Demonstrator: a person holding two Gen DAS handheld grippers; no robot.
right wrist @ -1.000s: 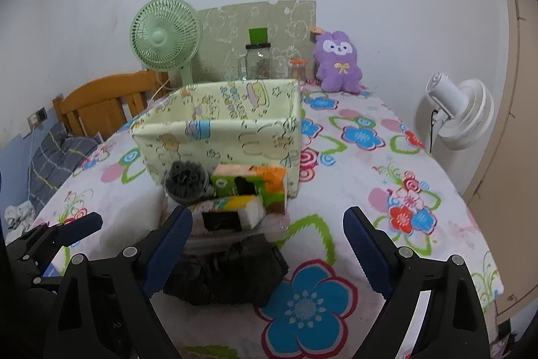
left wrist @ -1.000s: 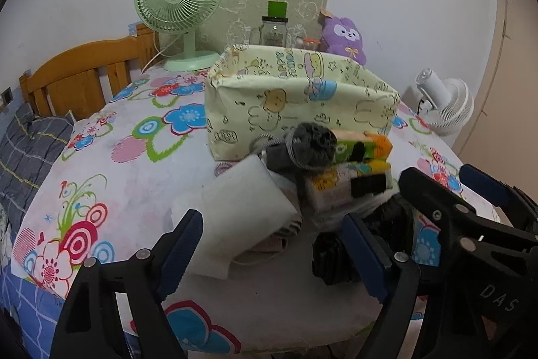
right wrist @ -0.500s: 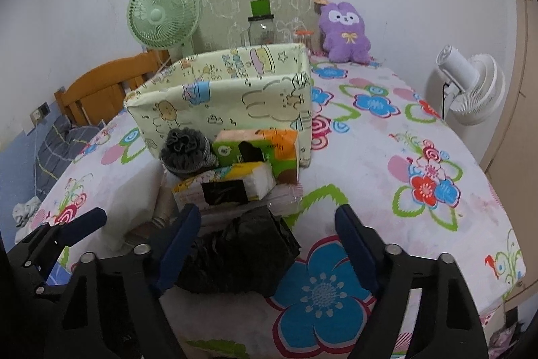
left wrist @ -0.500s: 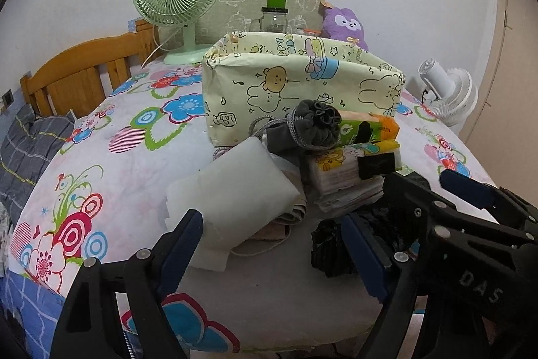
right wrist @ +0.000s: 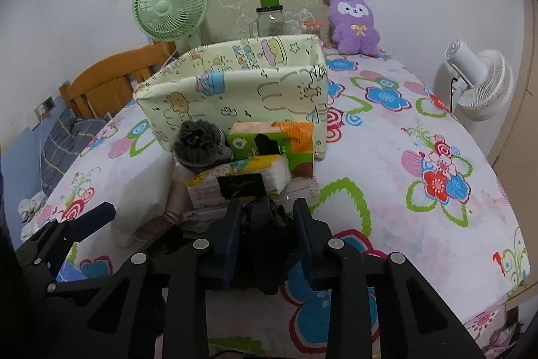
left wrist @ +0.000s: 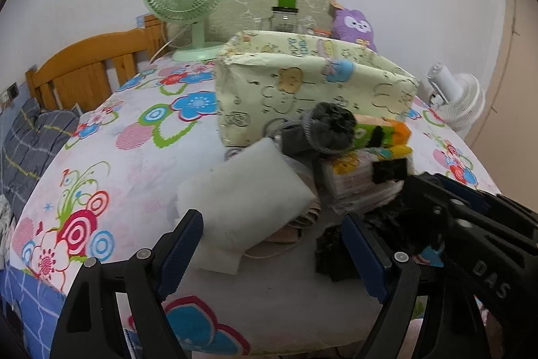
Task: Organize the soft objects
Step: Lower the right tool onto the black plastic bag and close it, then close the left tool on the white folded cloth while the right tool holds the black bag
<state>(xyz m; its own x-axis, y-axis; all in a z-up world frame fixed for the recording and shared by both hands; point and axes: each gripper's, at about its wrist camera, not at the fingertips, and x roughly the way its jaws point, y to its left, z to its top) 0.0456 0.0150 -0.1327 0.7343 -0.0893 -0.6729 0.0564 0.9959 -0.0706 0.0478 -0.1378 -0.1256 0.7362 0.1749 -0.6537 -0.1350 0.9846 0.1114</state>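
Right gripper (right wrist: 267, 217) just closed from wide onto crumpled black plastic bag (right wrist: 262, 217), pads pressing it. Bag bunched, long axis toward 12 o'clock. Left gripper (left wrist: 272, 244) wide, unchanged.

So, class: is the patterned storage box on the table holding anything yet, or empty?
Cannot tell fully. The patterned storage box shows only bare inner wall near its rim; its floor is hidden. The soft items sit outside it.

Green fan (right wrist: 169, 9) at the back by the wall, jar (right wrist: 270, 21) beside it, white fan (right wrist: 479, 83) off right, wooden headboard (left wrist: 89, 74) left.
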